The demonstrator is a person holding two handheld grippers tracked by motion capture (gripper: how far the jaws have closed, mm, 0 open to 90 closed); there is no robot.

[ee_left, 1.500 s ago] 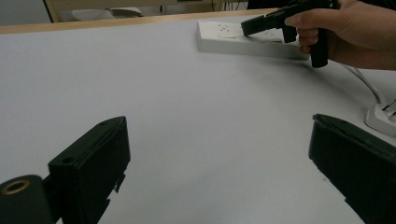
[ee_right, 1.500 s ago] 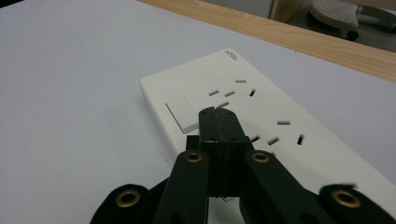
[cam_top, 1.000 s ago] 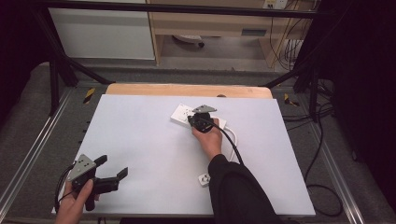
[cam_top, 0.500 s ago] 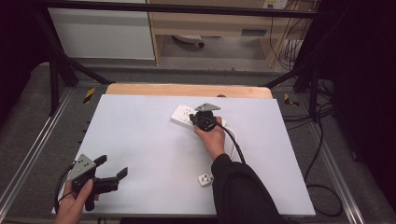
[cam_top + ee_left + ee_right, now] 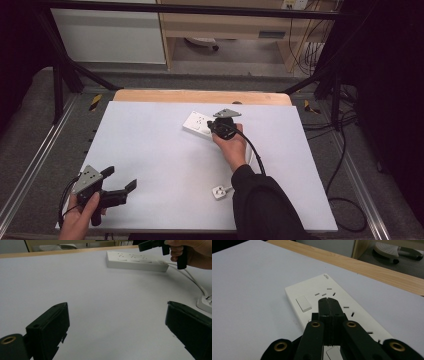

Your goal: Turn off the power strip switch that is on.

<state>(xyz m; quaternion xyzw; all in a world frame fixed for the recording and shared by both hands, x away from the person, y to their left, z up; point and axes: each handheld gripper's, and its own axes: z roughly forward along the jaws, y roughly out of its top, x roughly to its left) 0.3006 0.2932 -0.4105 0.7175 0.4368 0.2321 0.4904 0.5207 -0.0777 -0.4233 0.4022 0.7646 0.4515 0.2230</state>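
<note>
A white power strip [image 5: 196, 122] lies at the far middle of the white table [image 5: 150, 150], with a rocker switch [image 5: 303, 303] at one end. My right gripper [image 5: 216, 128] hovers just above the strip, jaws pressed together with nothing between them; in the right gripper view its tips [image 5: 328, 300] hang over the socket slots of the strip [image 5: 312, 293]. My left gripper [image 5: 120, 178] rests near the front left corner, jaws wide apart and empty. From the left gripper view [image 5: 116, 305] I see the strip [image 5: 136, 261] and the right gripper [image 5: 146, 245] farther off.
A white plug [image 5: 218, 192] lies on the table near the front, by the right sleeve; it is also at the right edge as the plug [image 5: 206, 302], its white cable [image 5: 190, 277] running back to the strip. A wooden board edge [image 5: 200, 96] borders the far side.
My right gripper has risen a little above the power strip, still shut. The left gripper has stayed put.
</note>
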